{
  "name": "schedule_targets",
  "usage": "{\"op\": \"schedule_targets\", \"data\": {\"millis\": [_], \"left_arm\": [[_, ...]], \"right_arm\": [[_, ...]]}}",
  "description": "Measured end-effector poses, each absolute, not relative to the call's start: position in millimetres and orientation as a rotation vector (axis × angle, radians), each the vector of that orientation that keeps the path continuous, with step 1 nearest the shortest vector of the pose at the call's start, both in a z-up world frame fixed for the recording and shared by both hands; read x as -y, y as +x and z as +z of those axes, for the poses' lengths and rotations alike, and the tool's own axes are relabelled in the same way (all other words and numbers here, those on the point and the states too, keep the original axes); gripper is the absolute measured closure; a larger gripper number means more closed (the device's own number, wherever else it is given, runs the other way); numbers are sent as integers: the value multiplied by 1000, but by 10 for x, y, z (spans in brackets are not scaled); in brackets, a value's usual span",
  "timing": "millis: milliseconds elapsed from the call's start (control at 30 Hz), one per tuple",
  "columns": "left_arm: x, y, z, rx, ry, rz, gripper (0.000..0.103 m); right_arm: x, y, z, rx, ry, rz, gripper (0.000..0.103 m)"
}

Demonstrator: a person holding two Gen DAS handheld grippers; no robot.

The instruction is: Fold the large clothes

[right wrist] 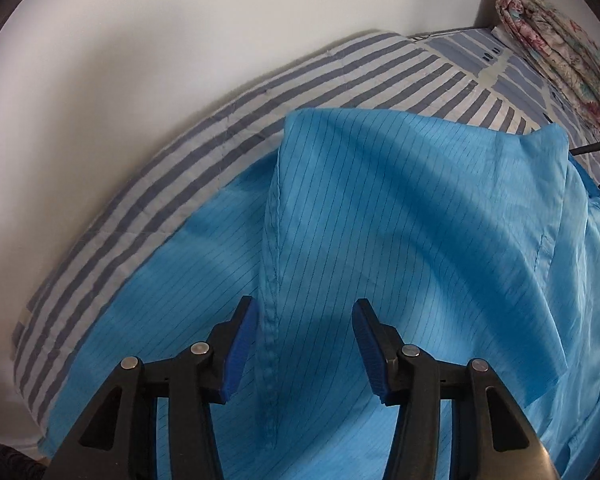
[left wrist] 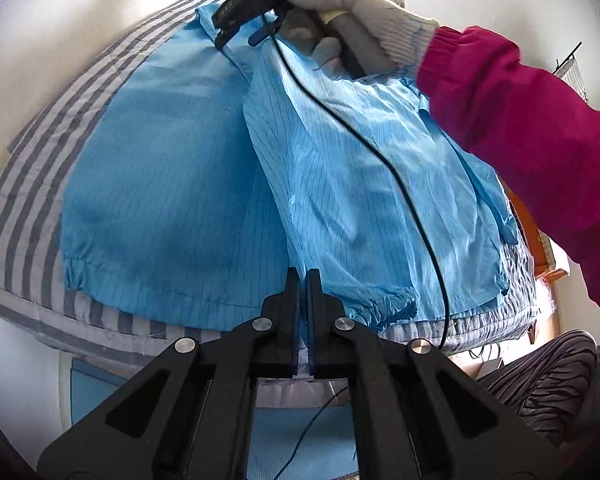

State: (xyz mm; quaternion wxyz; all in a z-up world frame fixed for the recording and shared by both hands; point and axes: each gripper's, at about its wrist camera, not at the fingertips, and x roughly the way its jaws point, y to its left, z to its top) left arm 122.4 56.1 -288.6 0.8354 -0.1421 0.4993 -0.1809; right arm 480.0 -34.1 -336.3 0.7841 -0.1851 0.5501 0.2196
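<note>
Jaws first: on my left gripper (left wrist: 303,276) they are pressed together, and I think the hem of the blue garment (left wrist: 172,184) is pinched between them, though the fabric edge is hard to make out there. On my right gripper (right wrist: 305,312) the jaws stand apart, nothing between the pads, hovering just above a stitched seam. Beneath both lies the bed (right wrist: 112,216) with its grey-striped sheet. The garment is spread across it, ahead of the left jaws, one panel folded over the middle beyond the right jaws. A gloved hand (left wrist: 352,12) in a magenta sleeve (left wrist: 520,120) holds the right gripper. A black cable (left wrist: 380,156) trails over the cloth.
</note>
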Motion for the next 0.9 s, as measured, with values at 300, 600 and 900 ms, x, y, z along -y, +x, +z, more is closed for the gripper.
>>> {"op": "schedule_targets", "data": {"millis": [300, 600, 900], "left_arm": [[-897, 1014, -2696, -982, -233, -242, 103], [-1461, 911, -2622, -980, -248, -33, 100], [-1146, 1378, -2950, -1106, -324, -223, 50]], "right_arm": [[239, 4991, -3175, -1170, -196, 479, 103], [-33, 4974, -2993, -1139, 134, 656, 69], [1039, 4044, -2754, -1112, 14, 499, 51]]}}
